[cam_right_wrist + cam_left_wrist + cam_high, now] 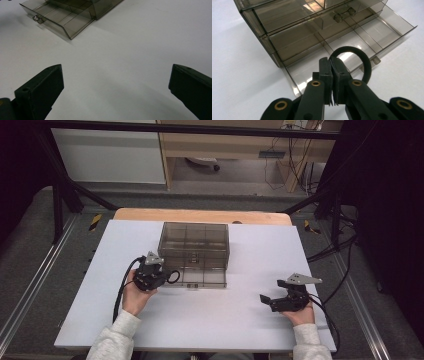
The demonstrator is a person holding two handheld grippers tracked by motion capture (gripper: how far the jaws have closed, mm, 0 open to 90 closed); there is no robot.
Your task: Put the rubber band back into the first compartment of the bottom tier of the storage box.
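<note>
A smoky clear plastic drawer cabinet (194, 244) stands at the middle of the white table, its bottom drawer (202, 278) pulled out toward me. My left gripper (165, 276) hovers at that drawer's left front corner, shut on a black ring (173, 276). In the left gripper view the black ring (364, 62) loops out of the pinched pads over the open drawer (352, 47), whose divided compartments look bare. My right gripper (274, 291) rests at the table's right side, jaws wide apart, nothing between its fingertips (47, 82). The drawer (60, 18) lies far off in the right gripper view.
The white table top (210, 320) has bare room in front of and beside the cabinet. A wooden strip (200, 215) runs along its far edge. Black frame rails and cables stand at both sides, a desk behind.
</note>
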